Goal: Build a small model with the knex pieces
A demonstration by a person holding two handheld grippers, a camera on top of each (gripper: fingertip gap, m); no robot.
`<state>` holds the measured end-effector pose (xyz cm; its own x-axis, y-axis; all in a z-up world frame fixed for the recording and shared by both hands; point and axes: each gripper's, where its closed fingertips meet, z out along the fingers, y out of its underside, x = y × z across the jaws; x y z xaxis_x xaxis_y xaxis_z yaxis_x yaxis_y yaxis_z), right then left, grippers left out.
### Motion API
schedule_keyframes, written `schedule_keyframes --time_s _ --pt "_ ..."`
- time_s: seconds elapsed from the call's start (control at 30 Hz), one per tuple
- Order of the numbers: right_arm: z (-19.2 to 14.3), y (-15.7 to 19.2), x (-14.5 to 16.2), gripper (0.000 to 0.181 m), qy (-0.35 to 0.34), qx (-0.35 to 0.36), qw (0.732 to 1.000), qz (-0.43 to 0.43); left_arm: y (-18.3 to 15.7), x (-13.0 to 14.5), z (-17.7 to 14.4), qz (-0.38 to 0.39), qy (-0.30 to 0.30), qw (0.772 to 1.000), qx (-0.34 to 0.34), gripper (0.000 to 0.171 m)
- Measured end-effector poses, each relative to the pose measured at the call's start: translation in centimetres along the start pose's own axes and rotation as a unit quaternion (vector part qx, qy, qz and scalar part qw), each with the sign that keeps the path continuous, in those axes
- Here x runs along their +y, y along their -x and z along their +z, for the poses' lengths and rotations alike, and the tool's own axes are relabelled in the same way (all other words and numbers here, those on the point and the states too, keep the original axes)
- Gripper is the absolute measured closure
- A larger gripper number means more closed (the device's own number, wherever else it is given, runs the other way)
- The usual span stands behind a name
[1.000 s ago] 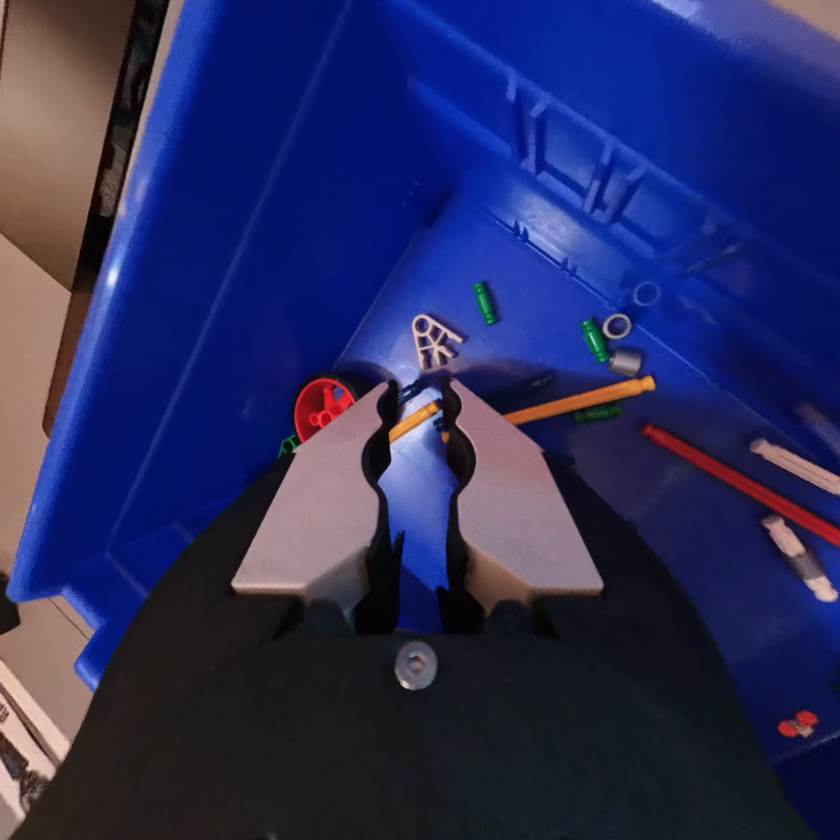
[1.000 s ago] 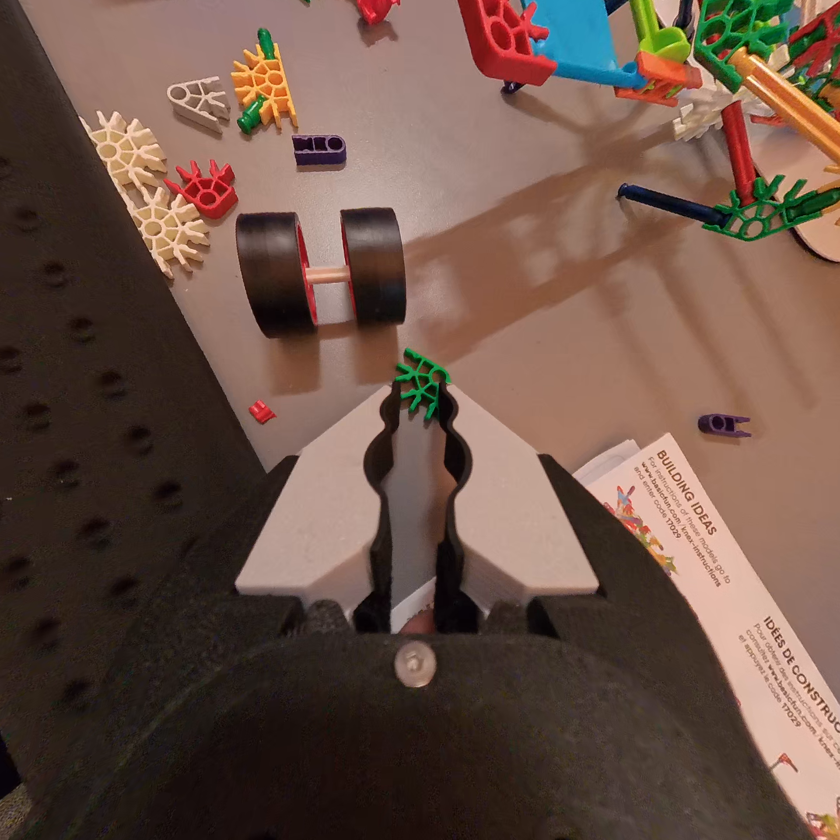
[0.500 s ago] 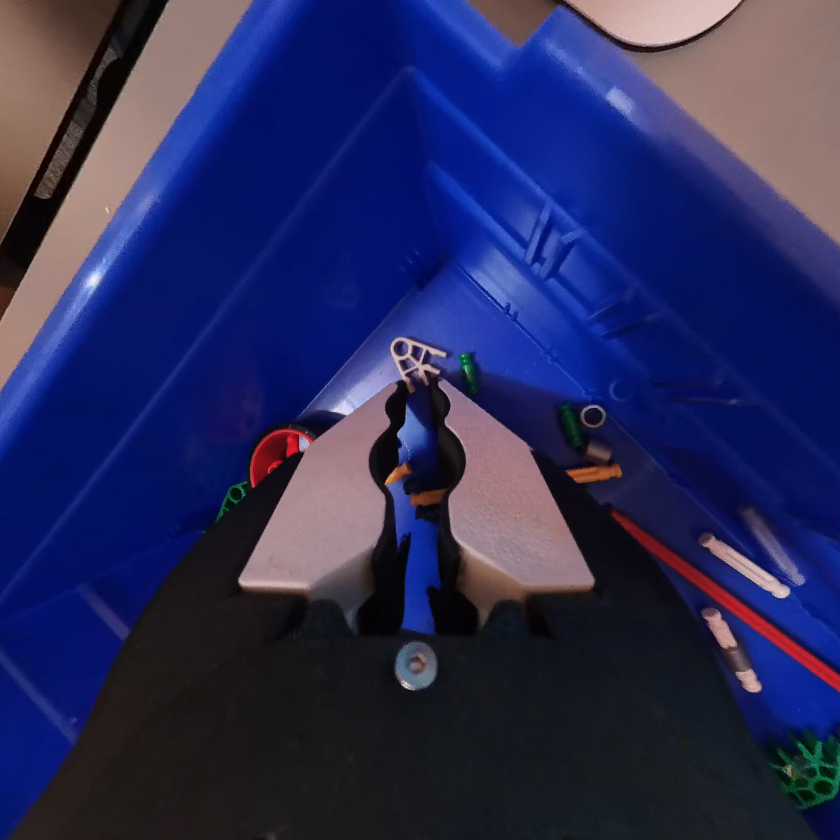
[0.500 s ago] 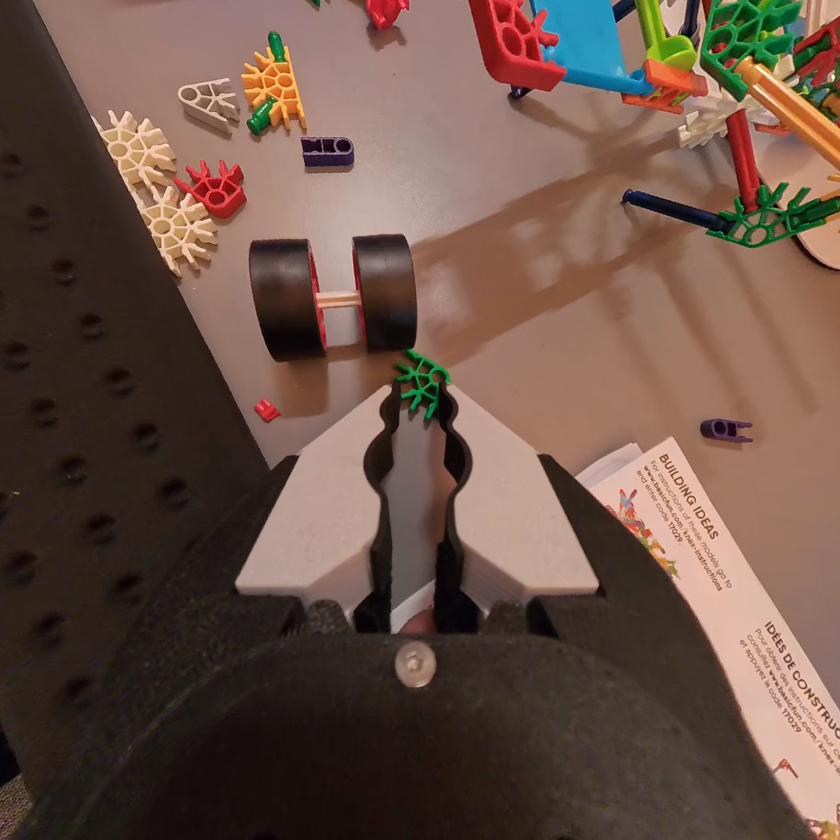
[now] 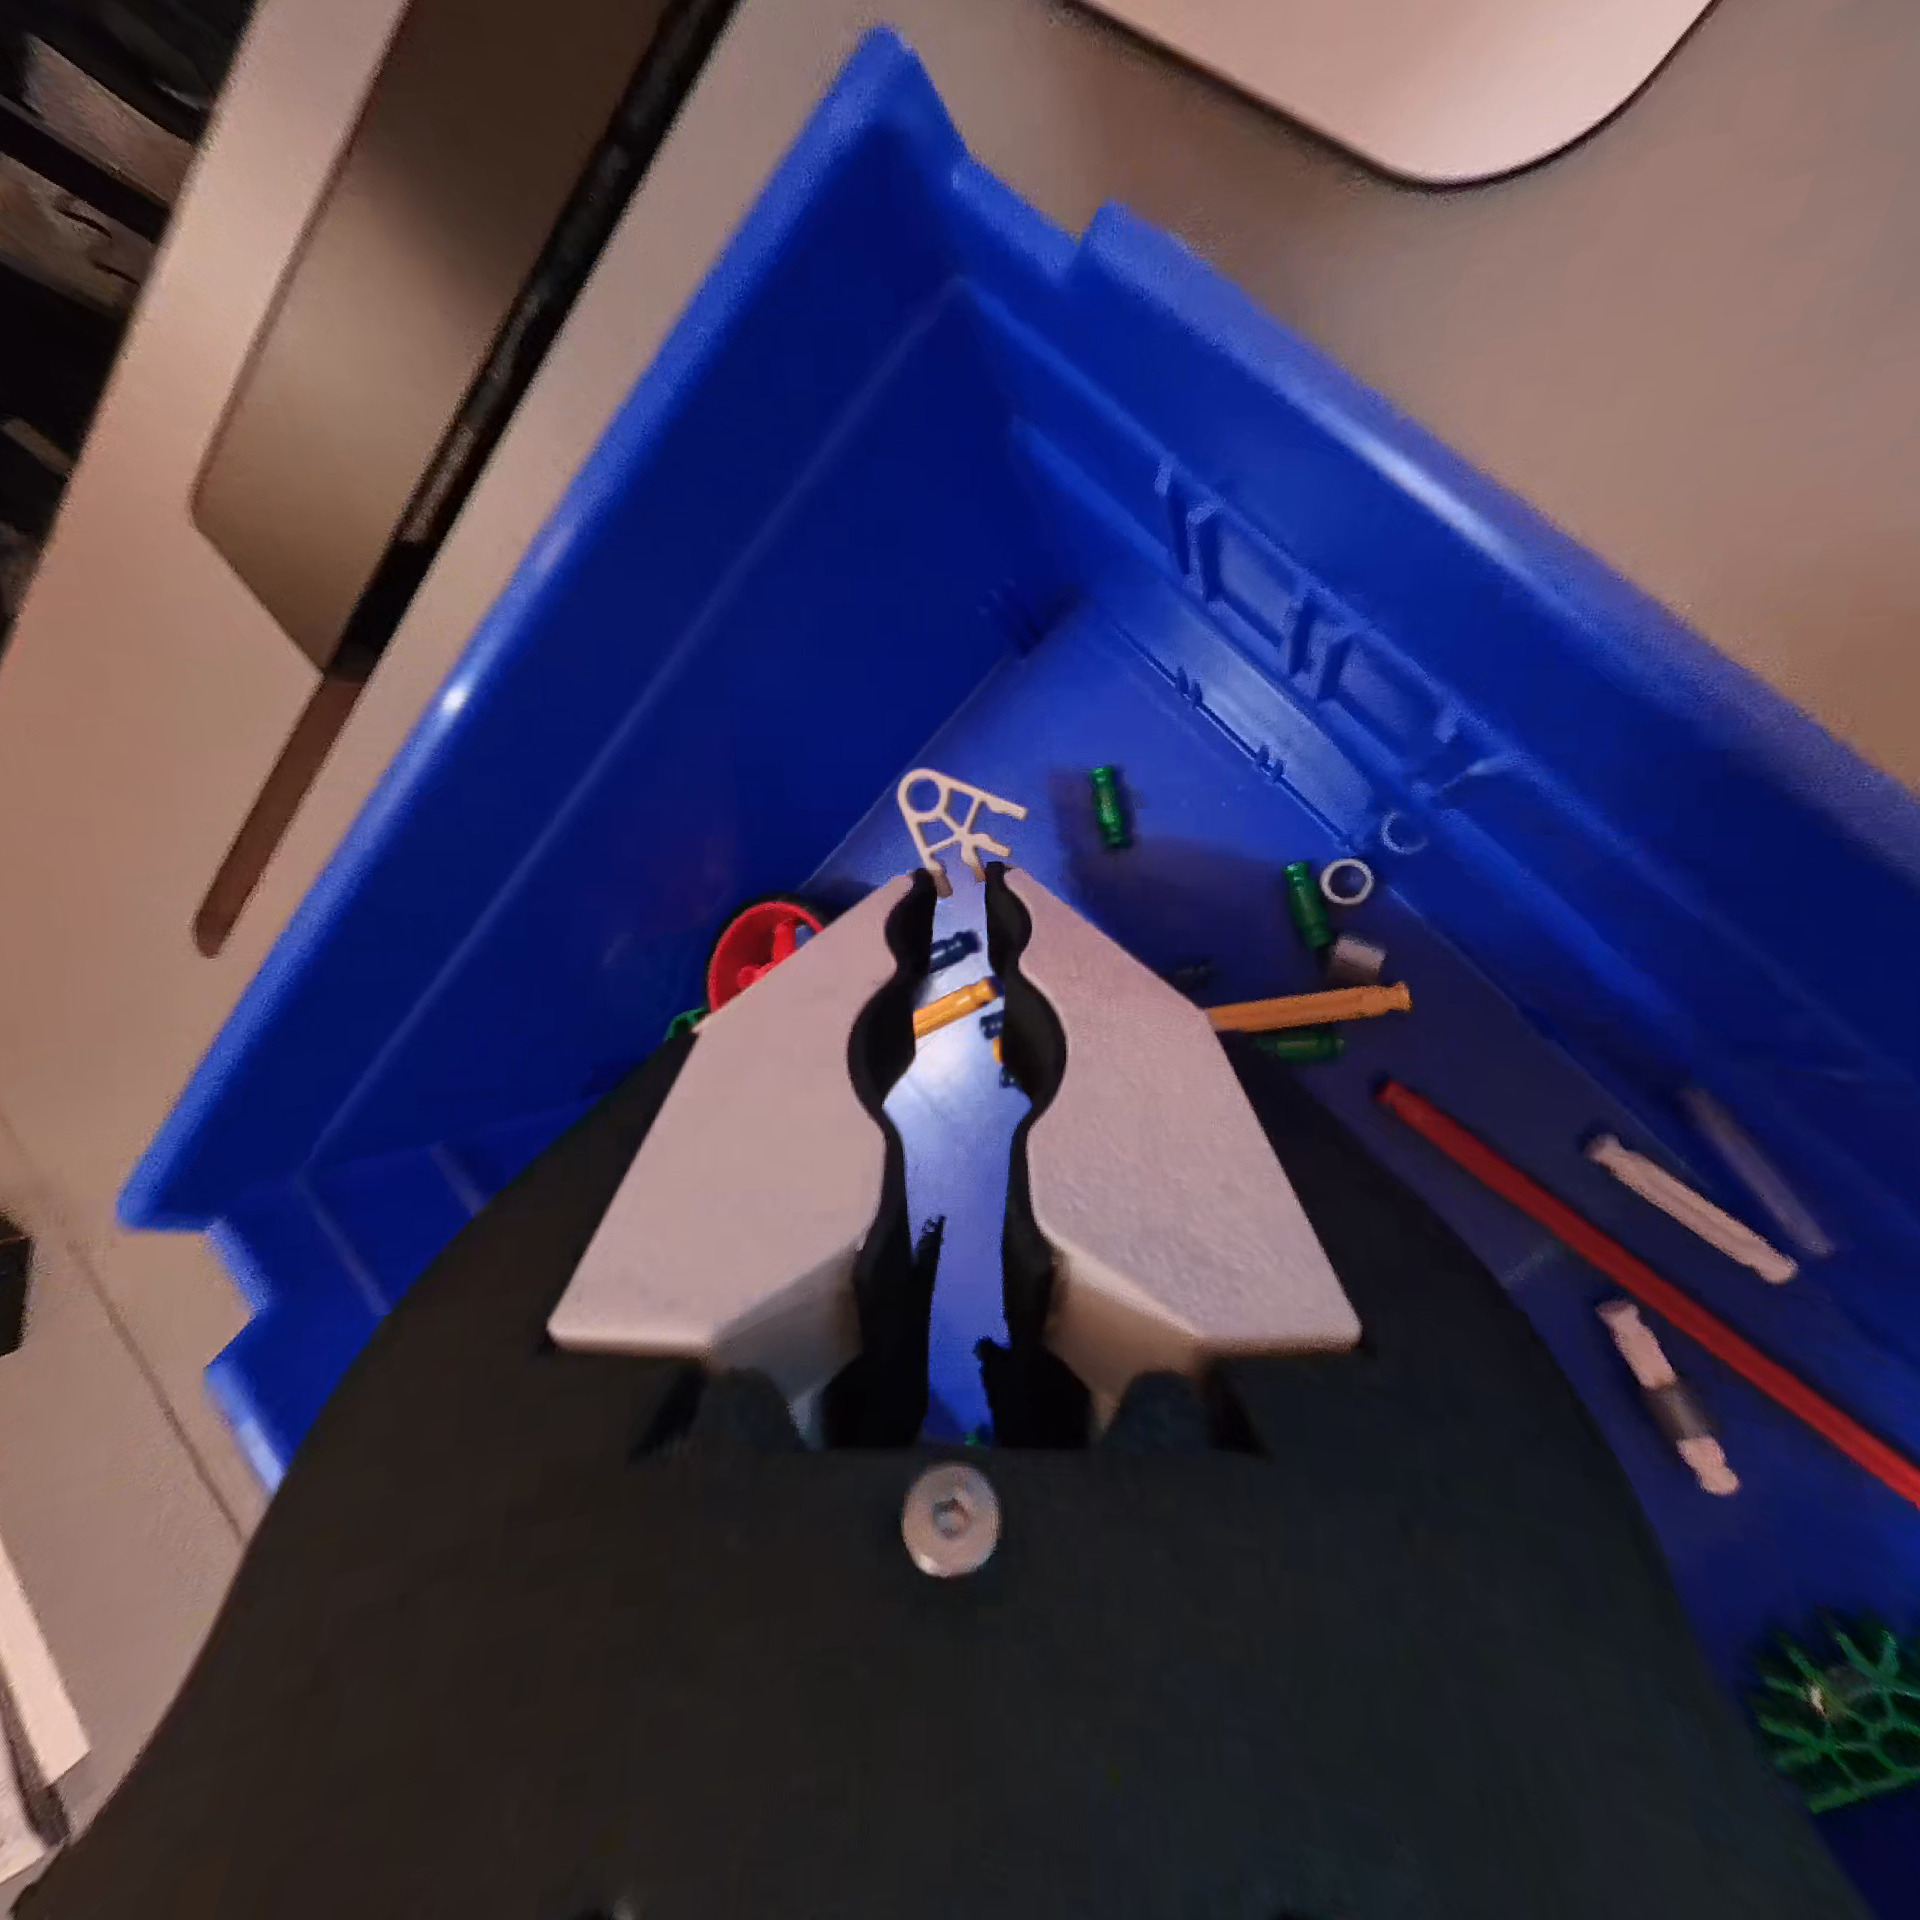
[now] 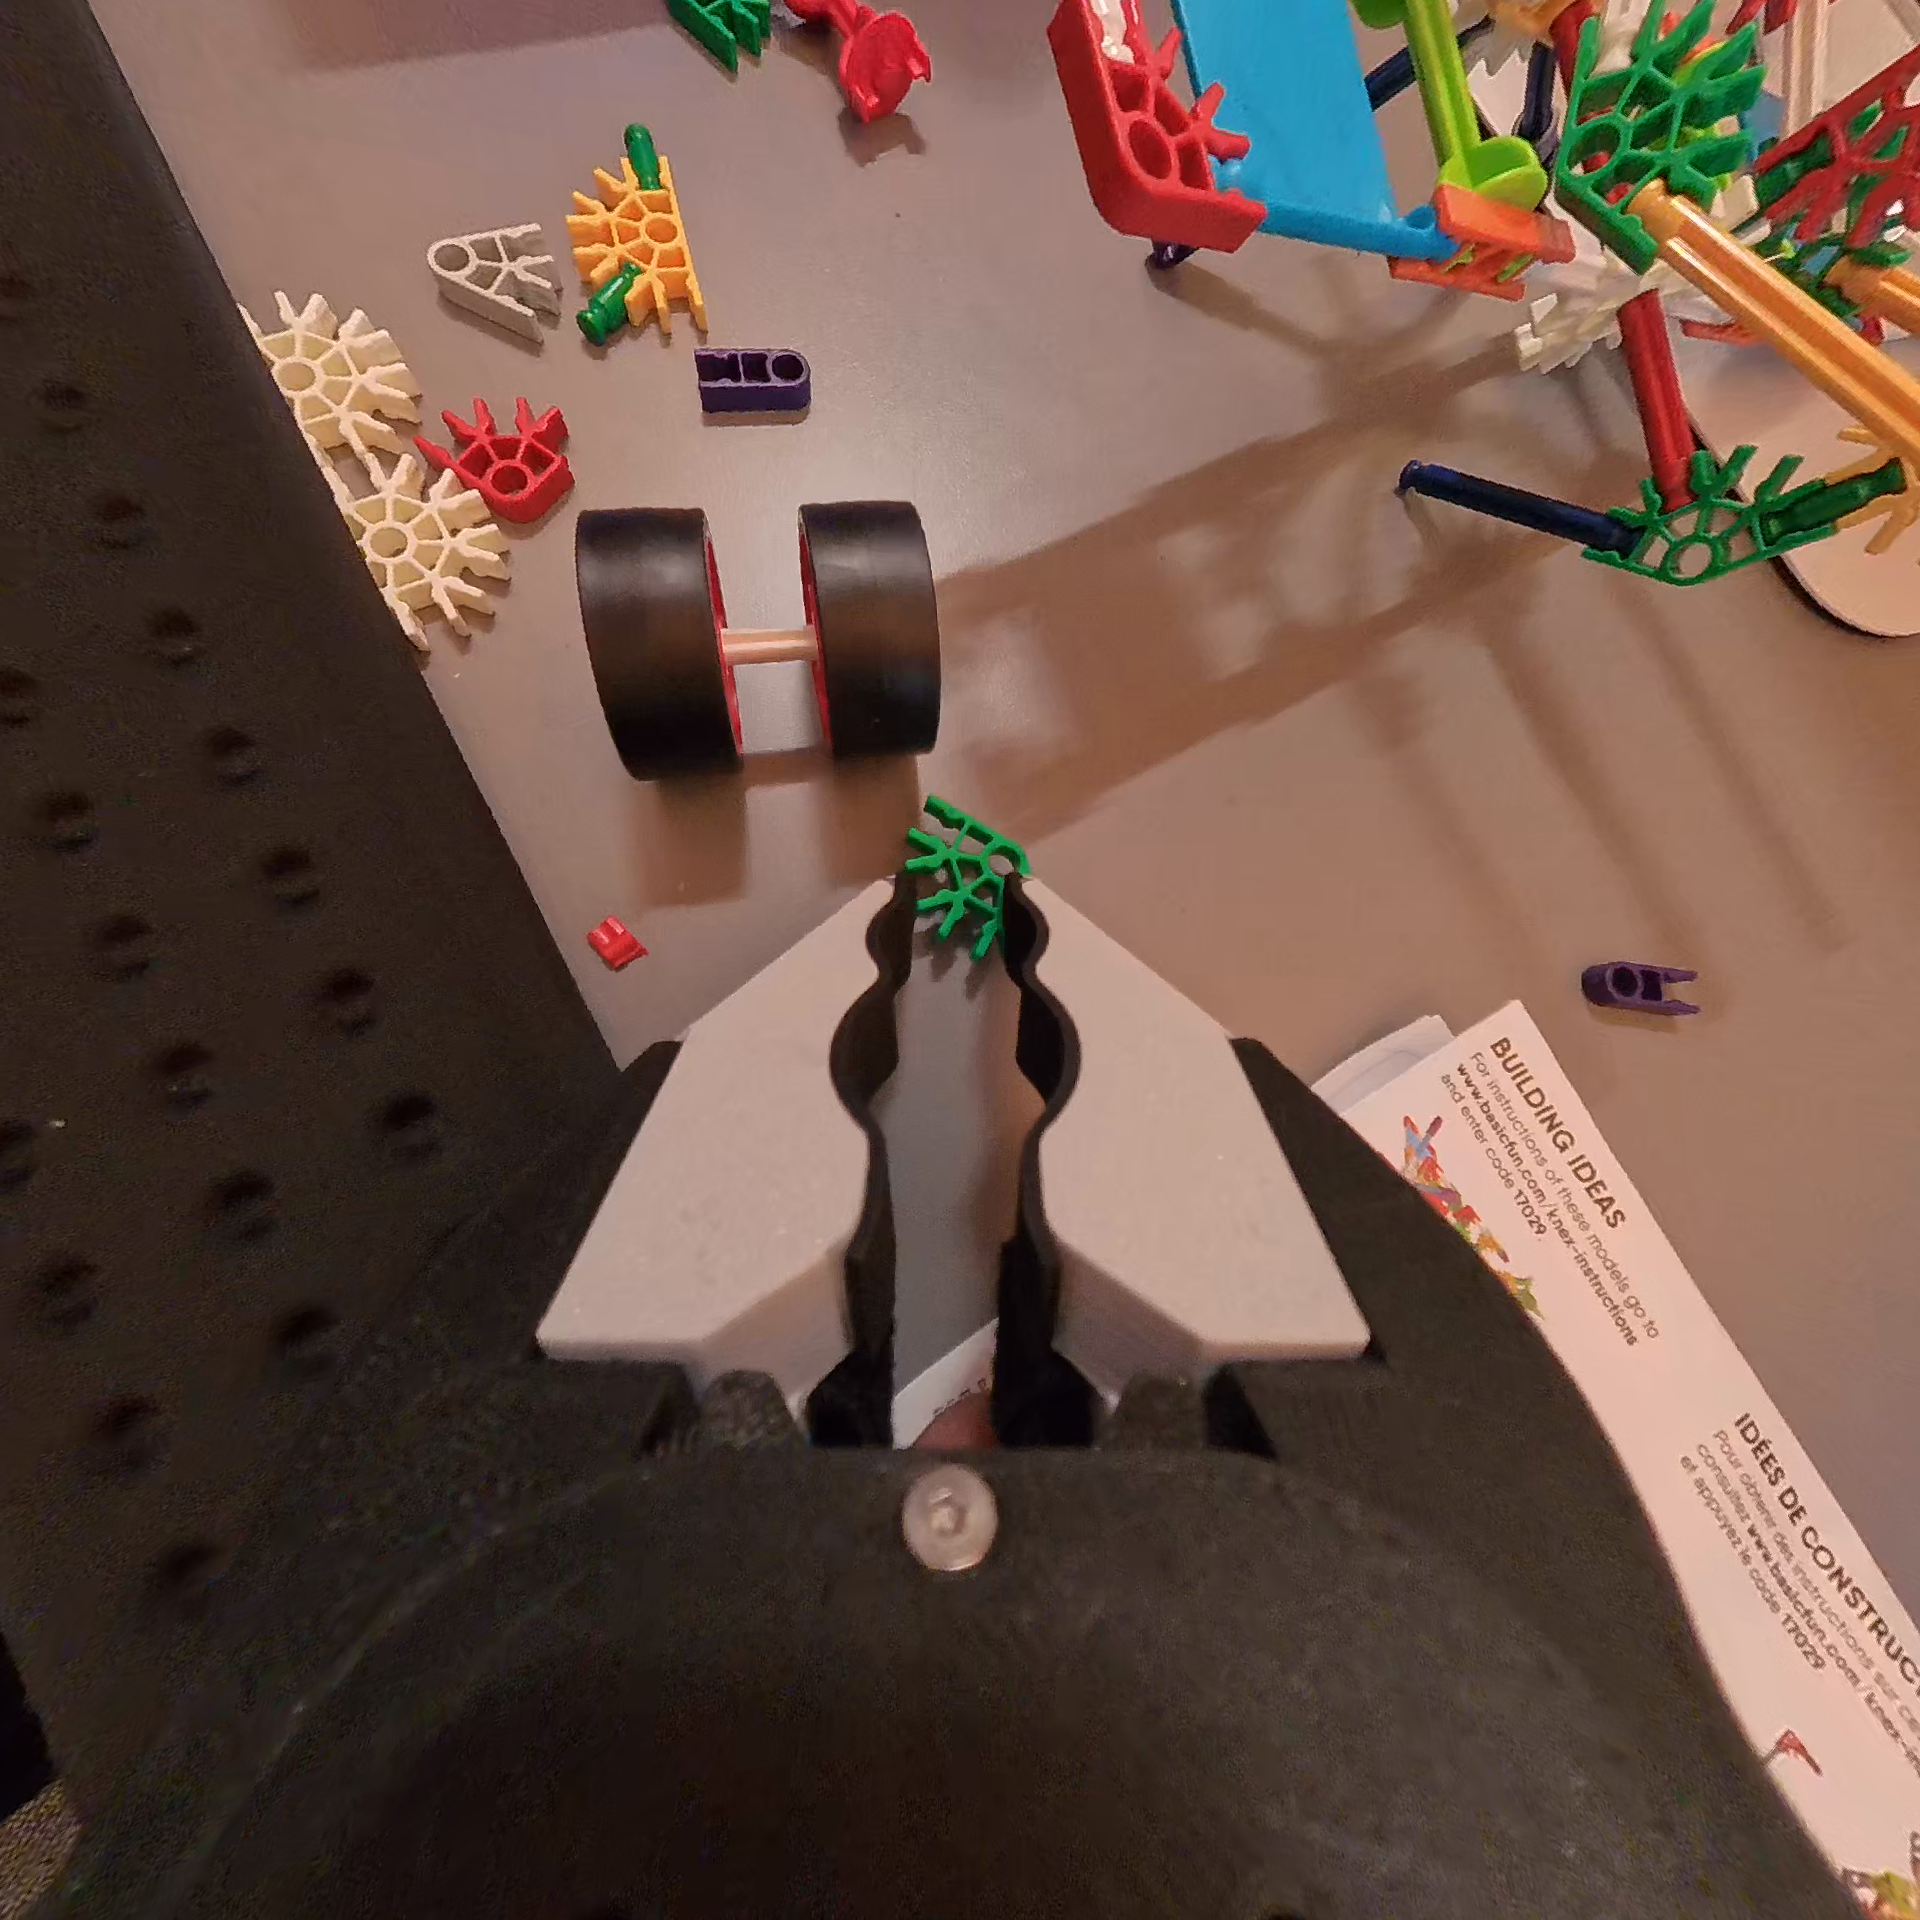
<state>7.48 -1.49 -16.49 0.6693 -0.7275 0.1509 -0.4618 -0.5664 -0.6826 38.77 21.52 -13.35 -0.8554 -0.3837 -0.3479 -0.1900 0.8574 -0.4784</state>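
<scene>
My left gripper (image 5: 958, 883) is shut on a small pale grey fan-shaped connector (image 5: 954, 819), held by its legs above the floor of a blue plastic bin (image 5: 644, 665), near the bin's far corner. My right gripper (image 6: 961, 894) is shut on a small green fan-shaped connector (image 6: 961, 868) and holds it just above the grey table (image 6: 1195, 727). It is close in front of a pair of black wheels (image 6: 758, 639) joined by a pale axle rod.
The bin floor holds an orange rod (image 5: 1304, 1008), a red rod (image 5: 1621, 1236), green short rods (image 5: 1110, 805), a red wheel hub (image 5: 758, 951) and a green connector (image 5: 1839, 1714). On the table lie loose connectors (image 6: 634, 244), a built model (image 6: 1507, 177), a leaflet (image 6: 1621, 1351) and a black perforated board (image 6: 156, 831). About 40 centimeters separates my left fingertips from my right.
My left gripper closed on the grey connector and rose with it, so the bin looks farther away. My right gripper kept the green connector and shifted only slightly near the wheels.
</scene>
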Motion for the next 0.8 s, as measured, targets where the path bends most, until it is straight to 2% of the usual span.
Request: schedule_keyframes --time_s 0.2,0.33,0.53,0.73,0.8 --pt "-0.2 -0.2 -0.2 0.160 -0.006 0.008 1.000 0.001 0.3 -1.7 -5.1 0.008 -0.051 0.998 -0.047 0.164" --pt "-0.5 -0.3 -0.5 0.157 -0.017 0.016 1.000 -0.002 -1.2 -3.6 -8.9 0.024 -0.100 0.993 -0.057 0.164" --pt "-1.5 -0.4 -1.4 0.156 -0.048 0.026 0.999 -0.002 -8.5 -6.8 -13.4 0.125 -0.176 0.975 -0.045 0.164" --pt "-3.7 0.1 -4.8 0.156 -0.126 0.025 0.992 0.008 -16.5 -9.2 -14.1 0.232 -0.217 0.948 -0.036 0.164" --pt "-4.7 0.3 -6.4 0.156 -0.160 0.020 0.987 0.014 -18.9 -9.8 -14.4 0.277 -0.231 0.932 -0.034 0.164"
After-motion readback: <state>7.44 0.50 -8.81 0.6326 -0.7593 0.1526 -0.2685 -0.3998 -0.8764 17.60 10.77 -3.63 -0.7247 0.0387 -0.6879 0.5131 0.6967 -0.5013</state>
